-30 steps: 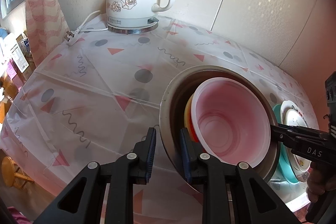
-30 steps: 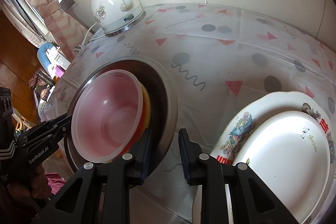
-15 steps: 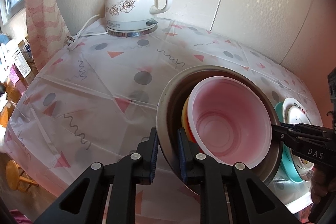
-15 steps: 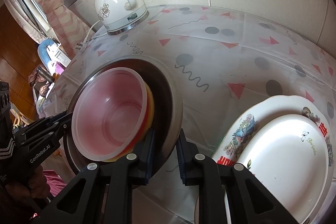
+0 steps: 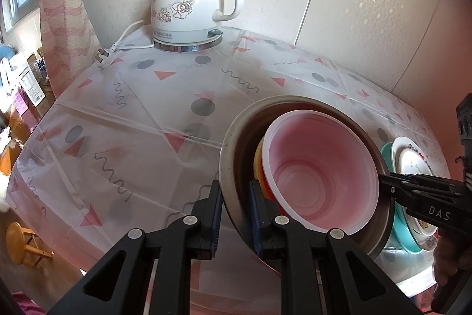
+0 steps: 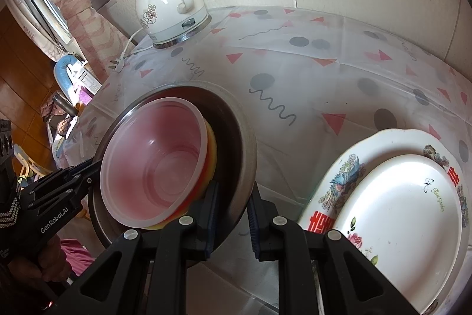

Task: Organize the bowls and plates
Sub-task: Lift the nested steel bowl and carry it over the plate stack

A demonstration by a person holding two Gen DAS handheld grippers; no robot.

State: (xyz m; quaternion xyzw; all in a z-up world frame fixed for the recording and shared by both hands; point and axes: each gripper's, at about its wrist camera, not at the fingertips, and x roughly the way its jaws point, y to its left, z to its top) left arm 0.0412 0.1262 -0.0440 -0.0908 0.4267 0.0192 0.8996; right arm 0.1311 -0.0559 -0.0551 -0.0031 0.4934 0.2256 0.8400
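The left tongs [image 5: 234,214] pinch the near rim of the metal bowl [image 5: 233,149], and the right tongs [image 6: 231,216] pinch its opposite rim. The bowl sits tilted at about 4 o'clock on the tabletop [image 5: 132,120], holding a pink bowl [image 5: 321,173] nested in a yellow bowl [image 5: 258,164]. The plates [image 6: 398,214] are stacked just beside it at 3 o'clock. A white kettle [image 5: 188,11] stands at 12 o'clock.
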